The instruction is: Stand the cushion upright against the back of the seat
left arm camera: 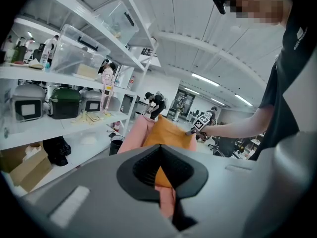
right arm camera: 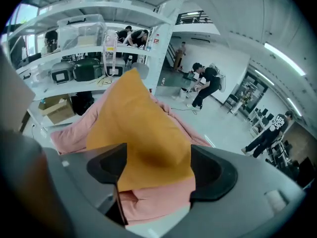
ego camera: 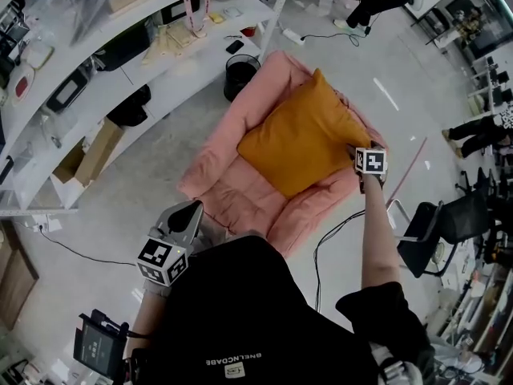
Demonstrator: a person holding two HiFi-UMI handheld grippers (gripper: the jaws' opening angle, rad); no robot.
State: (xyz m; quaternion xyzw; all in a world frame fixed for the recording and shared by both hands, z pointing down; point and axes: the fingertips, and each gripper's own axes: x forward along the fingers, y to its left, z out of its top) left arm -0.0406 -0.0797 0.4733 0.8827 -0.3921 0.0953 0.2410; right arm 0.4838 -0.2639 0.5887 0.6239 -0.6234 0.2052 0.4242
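Orange cushion (ego camera: 300,139) lies on the pink seat (ego camera: 216,179), turned corner-on like a diamond. One corner points up toward the seat's back and the opposite corner points down toward the person. From both gripper views it seems to lean back against the seat rather than lie flat, though how steeply is hard to judge.

The right hand-held gripper (ego camera: 353,147) is at the cushion's right corner, reached out over the seat's right arm. Its jaws stand wide apart. The cushion's near corner shows in the gap between them, but neither pad presses on it, so it holds nothing.

The left hand-held gripper (ego camera: 195,207) is well back, close to the person's body and short of the seat's front edge, with its jaws together and empty.

So the cushion lies straight ahead of the right jaws and just to their left. The right hand is much the nearer, and any nudge or re-grip to square the cushion against the back looks like its job — the left would first have to cross the whole front of the seat.
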